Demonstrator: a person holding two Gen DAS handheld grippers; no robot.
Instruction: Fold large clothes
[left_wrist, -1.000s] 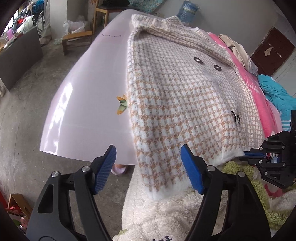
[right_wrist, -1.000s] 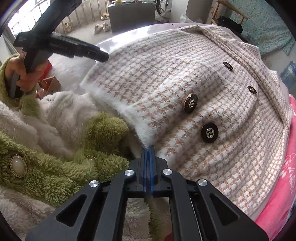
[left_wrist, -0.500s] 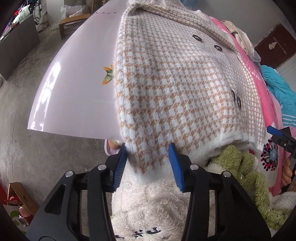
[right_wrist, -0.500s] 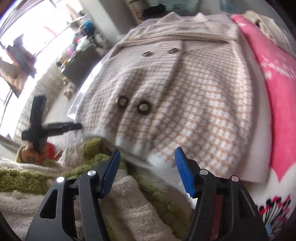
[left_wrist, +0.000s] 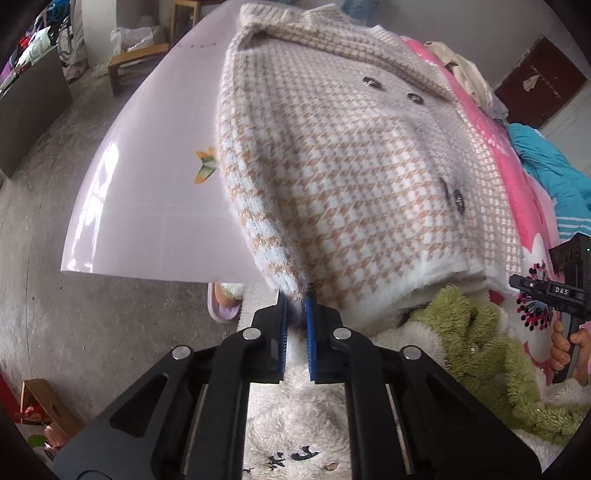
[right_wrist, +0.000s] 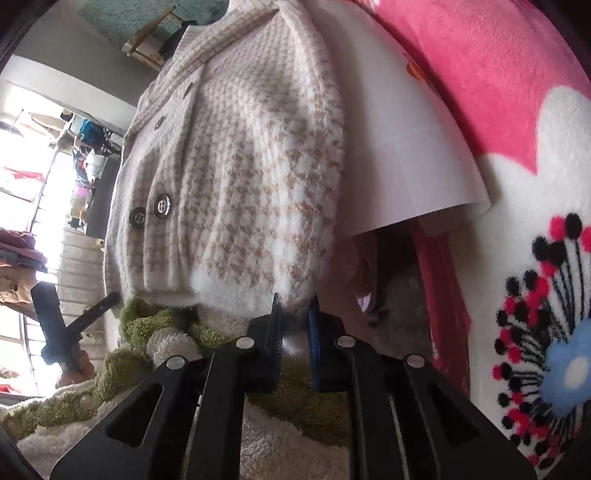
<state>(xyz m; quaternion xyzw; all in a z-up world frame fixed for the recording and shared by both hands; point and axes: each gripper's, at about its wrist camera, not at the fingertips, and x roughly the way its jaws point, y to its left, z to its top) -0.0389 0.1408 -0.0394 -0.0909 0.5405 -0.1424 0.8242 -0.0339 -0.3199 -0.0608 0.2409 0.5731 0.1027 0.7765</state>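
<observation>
My left fingers (left_wrist: 285, 321) and right fingers (right_wrist: 277, 325) have just closed, each clamping a hem corner of the houndstooth coat (left_wrist: 354, 177) lying on the counter (left_wrist: 147, 206); shallow bites on fluffy trim may slip when lifted.

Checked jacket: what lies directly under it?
The checked jacket lies on a glossy pale board that shows past both its sides. What lies on the board beneath the jacket is covered.
</observation>
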